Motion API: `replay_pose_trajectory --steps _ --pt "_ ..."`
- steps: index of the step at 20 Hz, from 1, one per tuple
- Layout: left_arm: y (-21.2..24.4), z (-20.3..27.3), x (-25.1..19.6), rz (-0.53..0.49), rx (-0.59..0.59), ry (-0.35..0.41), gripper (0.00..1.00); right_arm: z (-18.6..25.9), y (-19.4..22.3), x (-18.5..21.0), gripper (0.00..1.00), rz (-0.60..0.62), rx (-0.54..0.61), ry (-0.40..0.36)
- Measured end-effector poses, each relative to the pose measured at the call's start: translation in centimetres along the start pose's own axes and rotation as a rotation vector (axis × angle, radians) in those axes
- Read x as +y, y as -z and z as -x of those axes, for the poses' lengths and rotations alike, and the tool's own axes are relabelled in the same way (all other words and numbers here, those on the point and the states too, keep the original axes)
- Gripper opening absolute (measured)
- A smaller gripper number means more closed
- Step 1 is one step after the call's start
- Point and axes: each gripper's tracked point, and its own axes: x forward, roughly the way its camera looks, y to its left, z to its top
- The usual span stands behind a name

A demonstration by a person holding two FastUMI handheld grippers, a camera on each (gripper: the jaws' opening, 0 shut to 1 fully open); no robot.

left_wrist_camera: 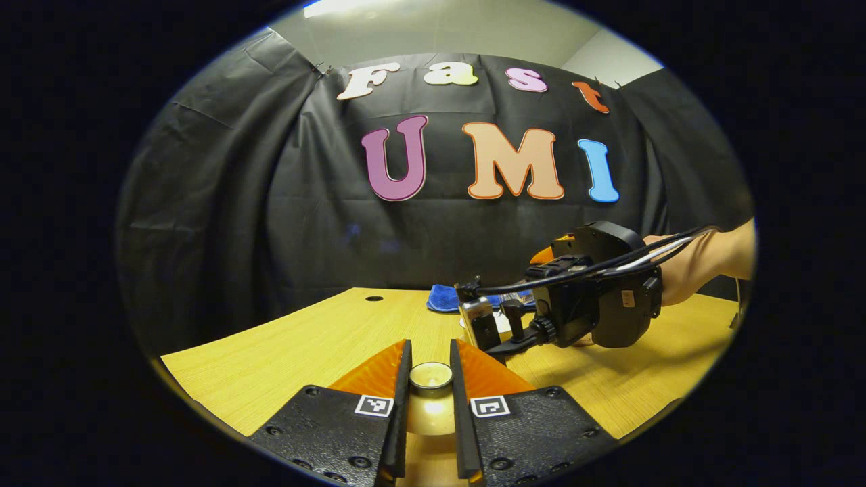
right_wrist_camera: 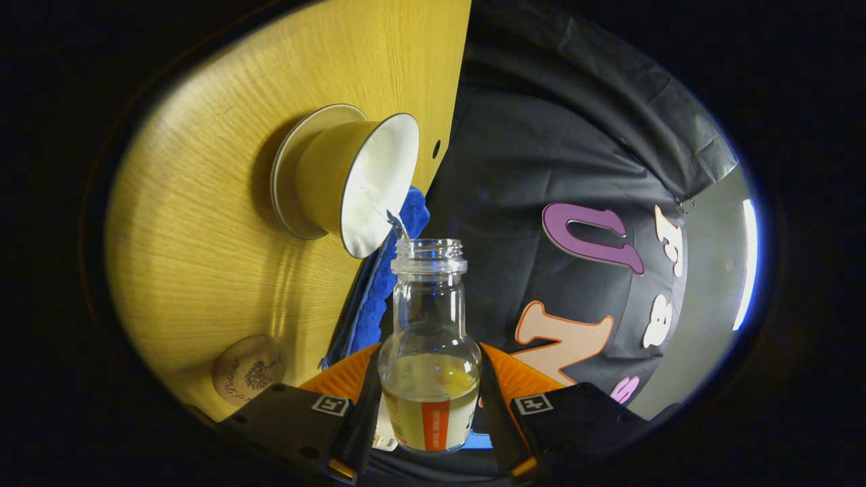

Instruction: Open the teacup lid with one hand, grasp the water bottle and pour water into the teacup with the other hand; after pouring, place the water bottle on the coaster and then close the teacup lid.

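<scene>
Right gripper clamped on clear water bottle, tipped, thin stream running from mouth into open teacup on saucer, on wooden table. Left gripper closed on teacup lid, held near. Round coaster apart, blue cloth beside cup.

You were working in a recording booth, not a lived-in room. A black cloth wall, creased and pinned up in panels, closed off the space behind your wooden table, and a pale painted wall with a strip ceiling light showed above it. The tabletop was a desk type, with a round cable hole in it. What lay on it was household ware: a teacup on its saucer, a blue cloth, a round coaster.
</scene>
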Motion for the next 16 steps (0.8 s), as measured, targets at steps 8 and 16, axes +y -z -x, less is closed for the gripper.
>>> replay_pose_trajectory --steps 8,16 --pt "-0.06 -0.03 -0.02 0.001 0.0 0.0 0.27 -0.03 -0.24 -0.26 0.73 0.07 -0.032 0.021" --pt "-0.01 0.04 0.05 0.001 0.001 -0.001 0.27 -0.09 -0.31 -0.38 0.74 0.095 -0.045 0.021"
